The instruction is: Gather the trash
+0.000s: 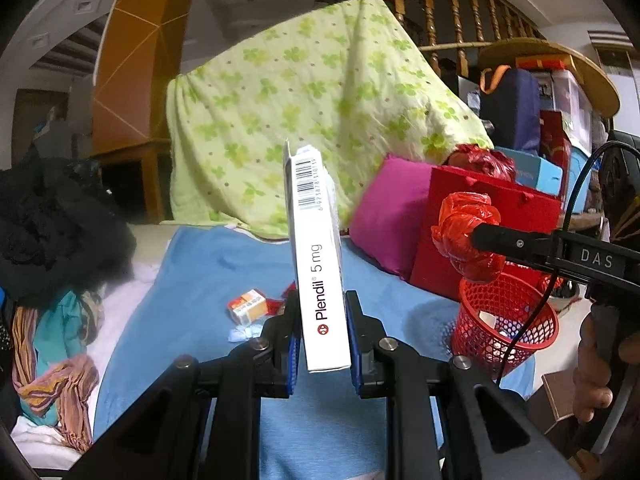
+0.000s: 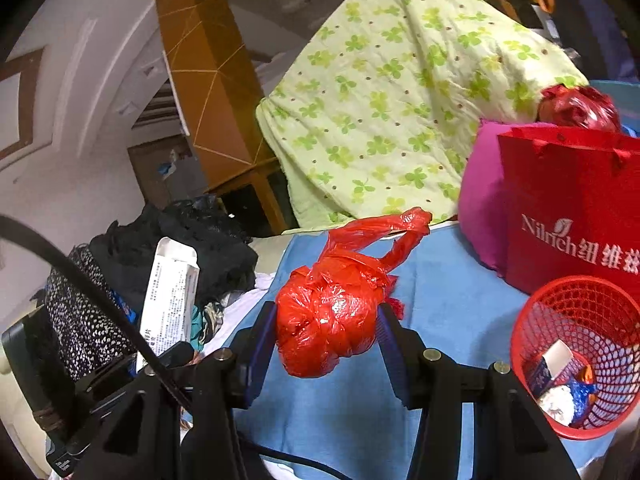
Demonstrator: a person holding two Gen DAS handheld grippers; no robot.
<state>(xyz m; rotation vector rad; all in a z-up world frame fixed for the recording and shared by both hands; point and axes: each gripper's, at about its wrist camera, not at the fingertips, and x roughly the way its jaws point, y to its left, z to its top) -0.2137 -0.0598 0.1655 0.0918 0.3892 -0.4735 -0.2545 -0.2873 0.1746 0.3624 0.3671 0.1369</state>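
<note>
The left hand-held gripper is squeezed narrow on a white medicine box, which stands tall between its blue pads. The right hand-held gripper holds a knotted red plastic bag from both sides. Both things are up in the air over a bed with a blue sheet. The red mesh basket sits on the sheet to the right, and it has some trash in it. I think the next job is to drop these two things in. To do it well, bring each one right over the basket's open top, one at a time, so the hands do not bump. A small orange box lies on the sheet and waits its turn
</note>
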